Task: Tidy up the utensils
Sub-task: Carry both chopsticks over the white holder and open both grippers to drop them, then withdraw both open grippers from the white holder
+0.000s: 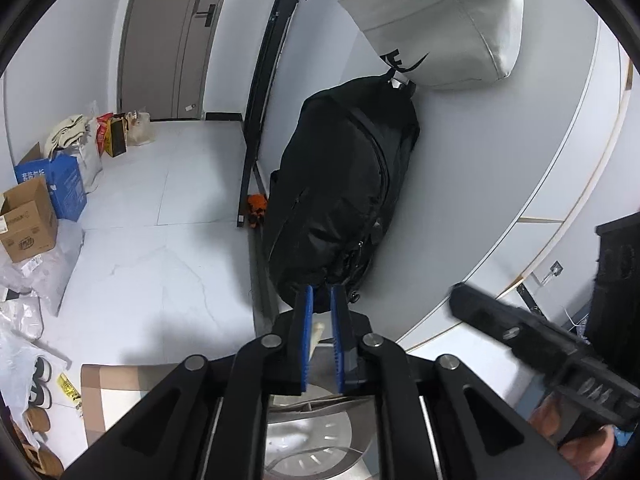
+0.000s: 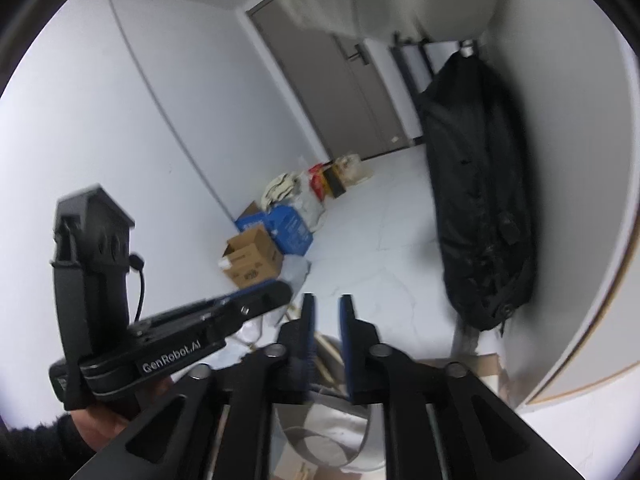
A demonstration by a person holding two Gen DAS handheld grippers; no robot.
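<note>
My left gripper [image 1: 321,294] points out over a metal utensil holder [image 1: 320,432] with slotted walls, seen below between its arms. Its blue pads stand a narrow gap apart with nothing between them. A pale wooden stick [image 1: 318,330], perhaps a chopstick, shows just behind the pads. My right gripper [image 2: 329,306] is likewise held above the metal holder [image 2: 328,436], its pads a narrow gap apart and empty. Pale wooden sticks [image 2: 326,350] lie below it. The right gripper also shows in the left wrist view [image 1: 532,340], and the left gripper in the right wrist view [image 2: 240,308].
A black backpack [image 1: 340,200] hangs on the white wall ahead, under a white bag [image 1: 440,20]. Cardboard boxes [image 1: 28,220] and a blue box [image 1: 60,184] with bags stand on the tiled floor at left. A grey door [image 1: 172,40] is at the back.
</note>
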